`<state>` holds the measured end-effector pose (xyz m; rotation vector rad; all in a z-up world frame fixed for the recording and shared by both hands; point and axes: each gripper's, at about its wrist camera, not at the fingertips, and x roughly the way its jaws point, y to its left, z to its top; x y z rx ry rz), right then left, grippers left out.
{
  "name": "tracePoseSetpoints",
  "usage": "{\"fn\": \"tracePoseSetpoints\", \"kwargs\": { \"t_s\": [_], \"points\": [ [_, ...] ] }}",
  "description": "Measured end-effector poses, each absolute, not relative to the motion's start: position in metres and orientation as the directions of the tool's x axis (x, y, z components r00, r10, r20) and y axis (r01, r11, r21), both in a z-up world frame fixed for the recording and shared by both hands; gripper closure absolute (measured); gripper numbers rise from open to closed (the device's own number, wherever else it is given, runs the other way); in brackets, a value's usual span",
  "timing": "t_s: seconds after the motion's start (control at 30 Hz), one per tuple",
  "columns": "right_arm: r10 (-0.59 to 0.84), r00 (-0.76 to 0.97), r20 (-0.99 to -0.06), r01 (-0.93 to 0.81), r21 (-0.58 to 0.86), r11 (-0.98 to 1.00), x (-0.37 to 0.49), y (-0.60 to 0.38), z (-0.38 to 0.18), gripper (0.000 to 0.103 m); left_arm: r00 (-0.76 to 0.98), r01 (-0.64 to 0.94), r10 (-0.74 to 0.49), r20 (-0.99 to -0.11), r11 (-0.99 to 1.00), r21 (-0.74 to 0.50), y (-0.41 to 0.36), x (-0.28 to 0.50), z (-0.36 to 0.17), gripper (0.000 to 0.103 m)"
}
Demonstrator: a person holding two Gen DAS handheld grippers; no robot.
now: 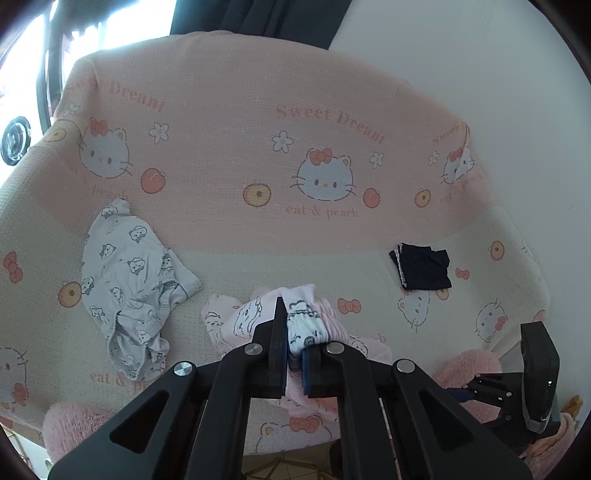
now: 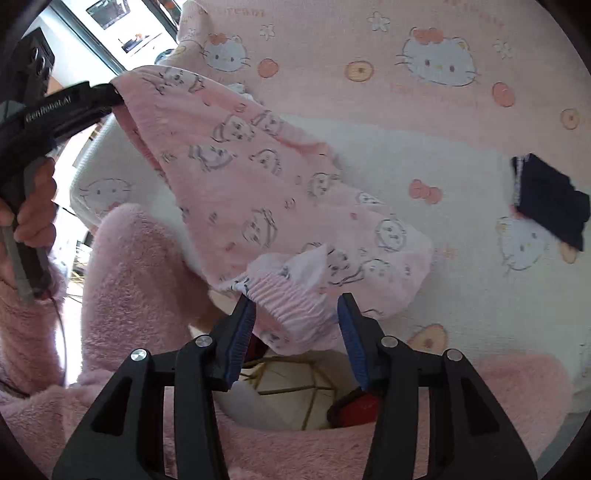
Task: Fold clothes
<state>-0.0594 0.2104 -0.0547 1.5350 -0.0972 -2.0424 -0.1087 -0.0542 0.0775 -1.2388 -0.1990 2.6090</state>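
Right wrist view: pink printed garment [image 2: 266, 177] lifted above blanket-covered sofa [image 2: 461, 122], one corner clamped in left hand-held gripper [image 1: 293, 328]; right hand-held gripper [image 2: 295, 314] spread wide at its ribbed waistband. Grey printed garment [image 1: 129, 280] and dark folded garment [image 1: 423, 269] lying well apart on sofa.

A home is shown — most likely a living room or a bedroom. A sofa-like seat is covered by a pink and cream blanket [image 1: 229, 110] printed with cartoon cats, peaches and the words "Sweet Dream". Small garments are spread on it: grey printed underwear [image 1: 129, 273], a pink printed piece [image 2: 258, 184] and a folded dark piece [image 1: 421, 267]. Behind the seat a plain white wall [image 1: 480, 55], a dark curtain [image 1: 258, 18] and a bright window [image 1: 122, 22] are seen. Fluffy pink homewear [image 2: 140, 266] is worn by the person — clothing for indoors.
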Motion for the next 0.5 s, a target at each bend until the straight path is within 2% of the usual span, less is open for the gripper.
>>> {"fn": "tracePoseSetpoints", "kwargs": {
  "t_s": [0.07,0.1,0.17,0.37,0.5],
  "points": [
    [-0.581,-0.116,-0.805,0.393,0.500,-0.772,-0.055,0.216,-0.056,0.055,-0.613,-0.152,0.271,-0.742,-0.962,-0.226,-0.057,-0.110,0.078,0.097],
    [-0.583,-0.096,-0.807,0.404,0.503,-0.764,-0.052,0.214,-0.056,0.055,-0.610,-0.167,0.279,-0.742,-0.960,-0.224,-0.054,-0.111,0.081,0.097],
    [-0.470,-0.191,-0.862,0.440,0.353,-0.826,-0.045,0.208,-0.049,0.053,-0.601,-0.209,0.308,-0.737,-0.951,-0.227,-0.046,-0.108,0.085,0.097],
    [-0.498,-0.338,-0.799,0.505,0.293,-0.812,-0.052,0.173,-0.017,0.053,-0.580,-0.266,0.361,-0.731,-0.931,-0.249,-0.026,-0.093,0.083,0.097],
    [-0.542,-0.368,-0.755,0.518,0.318,-0.794,-0.068,0.147,-0.008,0.053,-0.578,-0.258,0.366,-0.729,-0.930,-0.262,-0.028,-0.086,0.082,0.097]
  ]
}}
